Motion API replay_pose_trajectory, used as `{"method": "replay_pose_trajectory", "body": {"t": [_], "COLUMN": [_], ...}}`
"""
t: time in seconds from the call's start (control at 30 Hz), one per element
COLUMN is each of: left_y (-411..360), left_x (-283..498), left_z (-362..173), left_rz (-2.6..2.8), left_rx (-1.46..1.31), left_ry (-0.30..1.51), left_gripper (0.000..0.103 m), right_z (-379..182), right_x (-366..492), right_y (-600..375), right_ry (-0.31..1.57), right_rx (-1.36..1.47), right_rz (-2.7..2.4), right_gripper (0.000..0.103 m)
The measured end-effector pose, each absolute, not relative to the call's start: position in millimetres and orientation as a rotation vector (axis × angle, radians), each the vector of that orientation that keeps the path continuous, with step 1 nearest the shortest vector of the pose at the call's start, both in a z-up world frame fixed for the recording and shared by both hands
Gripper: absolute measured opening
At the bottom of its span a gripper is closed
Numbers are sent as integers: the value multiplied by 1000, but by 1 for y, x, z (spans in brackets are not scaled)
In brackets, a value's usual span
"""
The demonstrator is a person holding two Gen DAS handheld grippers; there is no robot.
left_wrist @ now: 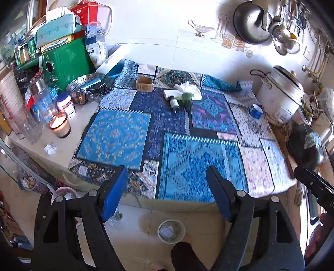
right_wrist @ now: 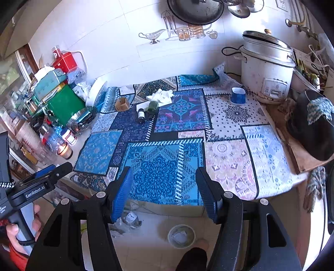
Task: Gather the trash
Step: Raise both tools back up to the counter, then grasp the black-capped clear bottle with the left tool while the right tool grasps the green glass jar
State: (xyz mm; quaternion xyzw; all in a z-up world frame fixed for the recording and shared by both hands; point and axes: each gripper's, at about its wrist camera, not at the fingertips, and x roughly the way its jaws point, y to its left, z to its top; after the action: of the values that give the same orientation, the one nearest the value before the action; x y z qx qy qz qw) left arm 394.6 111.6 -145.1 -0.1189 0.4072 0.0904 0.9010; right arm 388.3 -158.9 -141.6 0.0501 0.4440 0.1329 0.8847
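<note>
Both your tools, left [left_wrist: 167, 183] and right [right_wrist: 165, 183], hang spread and empty, short of the tissue [right_wrist: 160, 95] beside the cooker [right_wrist: 267, 68].

The contents of the small round bowl on the floor [left_wrist: 171, 231] cannot be made out. The black hanging wok [right_wrist: 195, 9] is cut off by the top edge.

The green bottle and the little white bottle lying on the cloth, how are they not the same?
The green bottle is dark green glass; the white bottle has a pale body and dark cap. The green bottle looks fatter, the white bottle slimmer. The green bottle lies against the crumpled tissue; the white bottle lies on its other side, away from the tissue. Both lie tipped over, side by side, on the patterned cloth.
</note>
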Motion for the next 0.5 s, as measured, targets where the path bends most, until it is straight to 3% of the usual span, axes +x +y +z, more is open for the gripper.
{"method": "replay_pose_trajectory", "body": {"t": [0.27,0.5], "left_y": [129,148], "left_x": [483,554], "left_z": [-136,-160], "left_rz": [264,287], "left_rx": [-334,-384], "left_ry": [840,906], "left_gripper": [76,76], "right_z": [-139,-165], "right_x": [473,551], "right_y": [-152,-138], "right_ry": [954,1009], "right_rx": [24,18], "right_rz": [400,453], "right_gripper": [58,58]}}
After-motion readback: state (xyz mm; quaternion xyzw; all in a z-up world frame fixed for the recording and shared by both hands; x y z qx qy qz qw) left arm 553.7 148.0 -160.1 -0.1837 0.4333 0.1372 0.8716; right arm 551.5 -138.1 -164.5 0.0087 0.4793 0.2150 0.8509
